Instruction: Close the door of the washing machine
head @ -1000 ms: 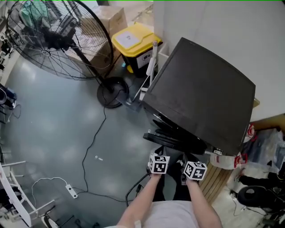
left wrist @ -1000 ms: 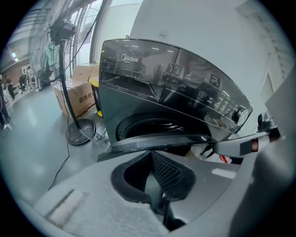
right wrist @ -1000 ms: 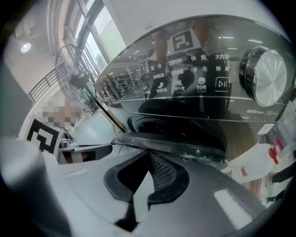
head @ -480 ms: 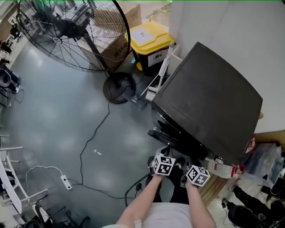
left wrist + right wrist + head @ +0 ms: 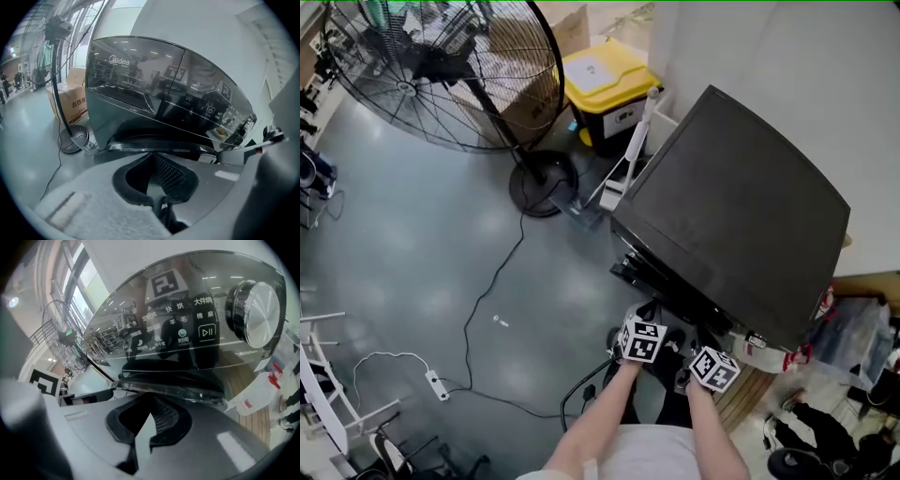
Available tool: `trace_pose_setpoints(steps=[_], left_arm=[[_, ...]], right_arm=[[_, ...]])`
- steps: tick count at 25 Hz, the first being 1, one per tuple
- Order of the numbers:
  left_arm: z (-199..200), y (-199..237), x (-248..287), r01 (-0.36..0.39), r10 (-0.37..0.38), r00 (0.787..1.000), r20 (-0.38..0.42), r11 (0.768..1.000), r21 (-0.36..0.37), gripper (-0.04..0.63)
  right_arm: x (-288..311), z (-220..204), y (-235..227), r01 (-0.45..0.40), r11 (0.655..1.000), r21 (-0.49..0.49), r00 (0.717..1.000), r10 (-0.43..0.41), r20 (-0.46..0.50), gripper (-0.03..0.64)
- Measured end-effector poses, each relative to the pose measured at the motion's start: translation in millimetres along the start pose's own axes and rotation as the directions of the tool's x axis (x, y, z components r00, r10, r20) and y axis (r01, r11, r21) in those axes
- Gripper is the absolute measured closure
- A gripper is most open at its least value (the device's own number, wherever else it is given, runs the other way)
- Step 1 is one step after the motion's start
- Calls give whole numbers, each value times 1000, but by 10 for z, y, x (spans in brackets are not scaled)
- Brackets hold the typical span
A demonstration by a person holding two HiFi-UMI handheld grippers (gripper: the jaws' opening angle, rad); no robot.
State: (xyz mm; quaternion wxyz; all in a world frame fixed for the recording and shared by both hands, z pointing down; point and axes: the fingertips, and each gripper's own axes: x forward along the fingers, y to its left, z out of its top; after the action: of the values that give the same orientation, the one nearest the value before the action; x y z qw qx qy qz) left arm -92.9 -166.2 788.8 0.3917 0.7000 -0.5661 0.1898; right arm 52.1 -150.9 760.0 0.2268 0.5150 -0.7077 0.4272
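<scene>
2 pressed together, empty: left tool [image 5: 157,185], right tool [image 5: 143,427] | 1 washing machine [image 5: 731,206] | 1 door [image 5: 154,146] ajar

Satin dark top on the washing machine [image 5: 741,206], low sheen. Glossy black control panel [image 5: 154,89], reflects like a mirror. Smooth shiny dark plastic on the door [image 5: 154,146] rim. Silvery face and glossy dark ring on the dial [image 5: 255,315]. Smooth grey floor [image 5: 422,244], faint gloss. Thin black metal wire on the fan [image 5: 422,66] cage. Matt brown cardboard box [image 5: 70,103]. Smooth yellow plastic bin [image 5: 600,80]. Matt grey shell on the left gripper [image 5: 153,159], with black cross-ribbed pads.
</scene>
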Motion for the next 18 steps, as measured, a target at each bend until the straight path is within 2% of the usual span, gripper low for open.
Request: trace_pose_setpoints(steps=[6,11,18], left_arm=[[118,-30,110,-33,32,999,-27,999,-41,594],[119,-31,125,5,-4,999,-34,1000,17,594],[153,-50,161,53,-51,998,-37,997,50,594]], right_arm=[[73,90,51,35,999,-24,999,-34,14,614],[89,88,106,43,999,-14,999,-42,33,614],[101,107,73,66,997,-30,996,-65,58,614]])
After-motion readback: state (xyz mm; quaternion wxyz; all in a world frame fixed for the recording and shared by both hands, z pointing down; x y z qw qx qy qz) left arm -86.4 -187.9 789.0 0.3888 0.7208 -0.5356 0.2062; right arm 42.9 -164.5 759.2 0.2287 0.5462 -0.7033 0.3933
